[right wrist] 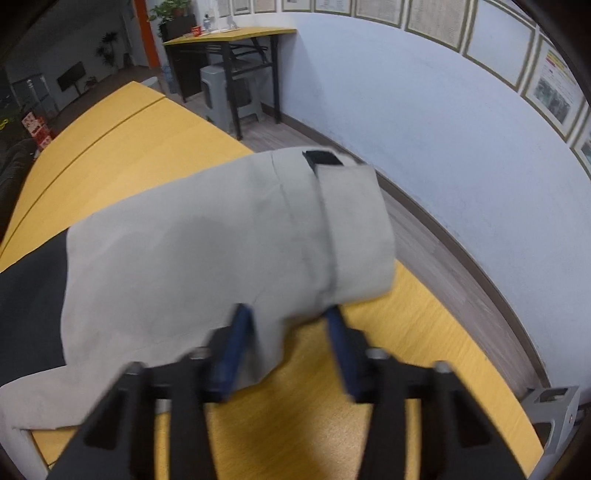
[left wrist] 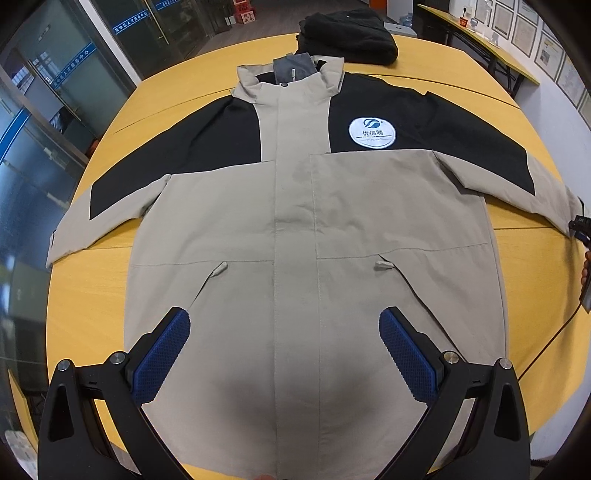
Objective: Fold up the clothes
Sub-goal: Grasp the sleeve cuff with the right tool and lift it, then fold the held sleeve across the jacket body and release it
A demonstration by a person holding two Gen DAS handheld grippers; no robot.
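Note:
A beige and black jacket (left wrist: 295,206) lies face up and spread flat on the yellow table (left wrist: 92,295), sleeves out to both sides, with a round white logo on the chest. My left gripper (left wrist: 284,332) hovers open over the jacket's lower front, holding nothing. My right gripper (right wrist: 290,321) is open at the cuff end of the jacket's right-hand sleeve (right wrist: 221,251). The cuff edge lies between its blue pads (right wrist: 236,347), and the jaws stand apart. The right gripper also shows at the far right edge of the left wrist view (left wrist: 580,227).
A folded black garment (left wrist: 347,33) lies at the table's far end behind the collar. The table's right edge (right wrist: 461,332) runs close to the sleeve cuff, with floor and a white wall beyond. A second yellow table (right wrist: 229,37) stands further back.

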